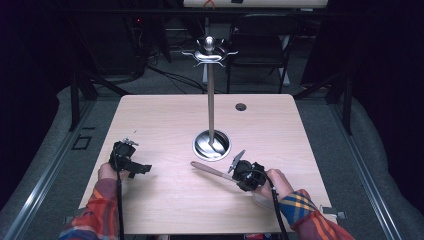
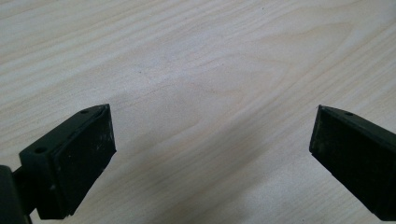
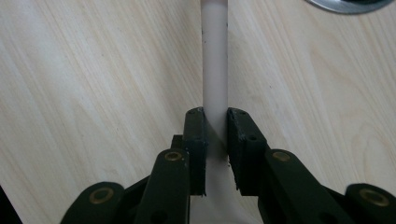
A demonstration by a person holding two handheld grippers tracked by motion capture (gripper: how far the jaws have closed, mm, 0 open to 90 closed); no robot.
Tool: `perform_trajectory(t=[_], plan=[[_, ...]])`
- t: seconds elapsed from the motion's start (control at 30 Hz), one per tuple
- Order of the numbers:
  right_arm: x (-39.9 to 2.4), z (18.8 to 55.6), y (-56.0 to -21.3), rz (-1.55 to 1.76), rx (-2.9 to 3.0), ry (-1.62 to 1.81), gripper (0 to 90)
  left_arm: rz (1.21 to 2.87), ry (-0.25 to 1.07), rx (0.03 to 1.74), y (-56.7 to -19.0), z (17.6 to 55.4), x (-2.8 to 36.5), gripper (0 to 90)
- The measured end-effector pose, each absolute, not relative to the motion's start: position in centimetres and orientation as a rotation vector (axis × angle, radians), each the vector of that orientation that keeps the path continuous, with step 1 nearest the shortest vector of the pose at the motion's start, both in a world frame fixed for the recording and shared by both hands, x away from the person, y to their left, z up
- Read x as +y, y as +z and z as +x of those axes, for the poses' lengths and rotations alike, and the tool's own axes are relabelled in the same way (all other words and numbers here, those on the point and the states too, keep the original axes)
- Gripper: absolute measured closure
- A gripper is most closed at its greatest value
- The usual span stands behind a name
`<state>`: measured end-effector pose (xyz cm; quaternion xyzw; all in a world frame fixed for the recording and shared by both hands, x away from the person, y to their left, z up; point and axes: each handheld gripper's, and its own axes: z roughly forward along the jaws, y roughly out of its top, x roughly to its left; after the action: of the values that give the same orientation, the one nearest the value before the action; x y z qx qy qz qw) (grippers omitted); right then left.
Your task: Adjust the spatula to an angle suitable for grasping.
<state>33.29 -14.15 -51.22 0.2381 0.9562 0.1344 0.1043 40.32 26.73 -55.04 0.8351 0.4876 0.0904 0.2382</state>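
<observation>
High view sets out my whole workspace, so I take it from the biggest thing down. Under both my claws lies the pale wooden table. Ahead of my right claw stands the tall steel hanging stand, a slim pole on a round shiny base, its hooked crown well above me and bare. My left claw rests off to the far side, jaws spread wide over bare wood with nothing between them. My right claw is clamped tight on the pale, slender-handled utensil, gripping it near one end, so the long handle sticks out beyond my jaws toward the stand's base and sits just beside it.

What could go wrong: I judge that grip is far out on the handle, so the free length could swing or pivot in my pads as I lift. That free end could also clip the base or pole and twist the utensil loose.

Right gripper view shows what the high view cannot: both pads pressing squarely on the handle, and the rim of the base at the upper corner. Left gripper view confirms empty jaws, yet gives no sight of the stand's hooks, which the high view supplies.
</observation>
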Motion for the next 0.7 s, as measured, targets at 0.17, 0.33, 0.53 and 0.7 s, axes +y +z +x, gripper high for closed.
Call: perform_trajectory(t=[0.17,0.33,0.53,0.7], plan=[[-15.5,33.3,-51.1,0.746,2.8,0.399,78.2,2.289,0.25,1.333,-55.0,40.3,26.7,0.1],[-17.1,33.4,-50.8,0.813,2.762,0.408,78.2,2.294,0.245,1.328,-55.0,40.3,26.7,0.0],[-18.8,33.6,-50.7,0.887,2.729,0.387,78.2,2.294,0.246,1.329,-55.1,40.4,26.6,0.0],[-20.4,33.9,-50.8,0.961,2.696,0.404,78.2,2.29,0.245,1.331,-55.1,40.3,26.6,0.0]])
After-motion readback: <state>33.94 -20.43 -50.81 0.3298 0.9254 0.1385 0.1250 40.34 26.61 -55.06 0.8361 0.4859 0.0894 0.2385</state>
